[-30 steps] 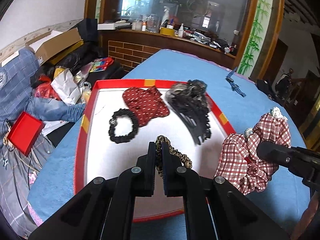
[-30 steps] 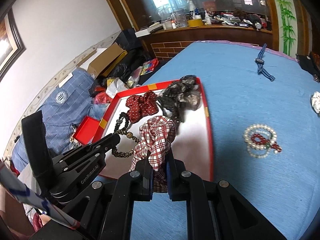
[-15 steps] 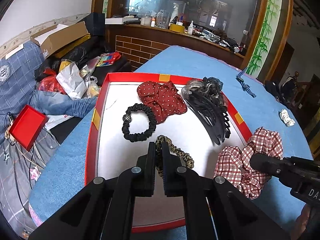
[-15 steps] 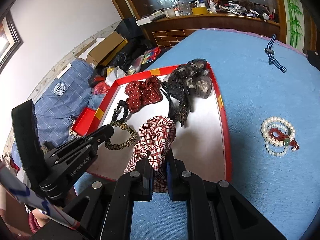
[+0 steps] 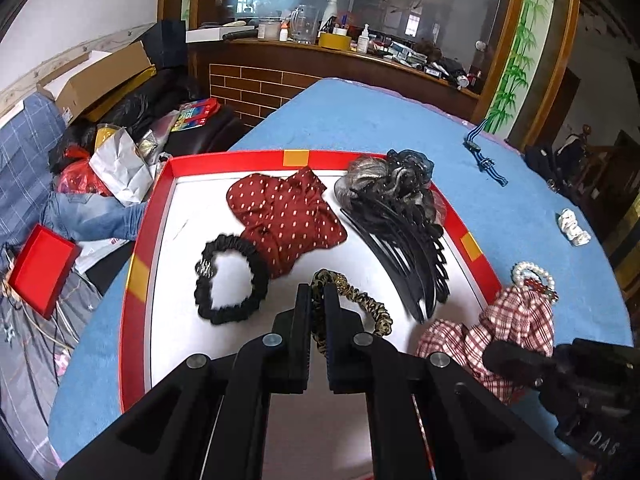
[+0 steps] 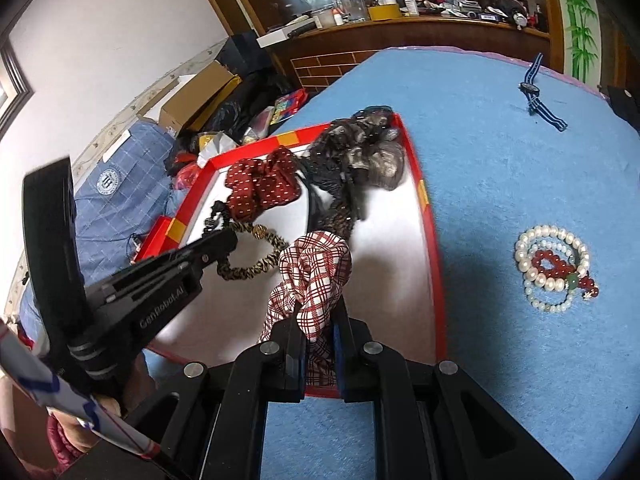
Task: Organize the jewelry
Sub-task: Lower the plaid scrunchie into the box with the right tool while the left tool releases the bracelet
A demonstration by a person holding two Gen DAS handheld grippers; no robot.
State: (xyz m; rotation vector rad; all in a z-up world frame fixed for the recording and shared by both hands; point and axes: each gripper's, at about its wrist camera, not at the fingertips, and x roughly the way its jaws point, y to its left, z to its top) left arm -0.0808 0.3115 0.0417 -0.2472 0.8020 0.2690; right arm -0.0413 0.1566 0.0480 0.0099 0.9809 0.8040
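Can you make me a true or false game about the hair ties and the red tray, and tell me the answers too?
1. The left gripper is pinching the leopard-print hair tie. True.
2. The right gripper is empty. False: its fingers are shut on the red checked scrunchie.
3. The pearl bracelets lie inside the red tray. False: they lie outside it, on the blue cloth.
4. The black scrunchie is in the tray. True.
5. The striped watch is in the tray. False: it lies far off on the blue cloth.
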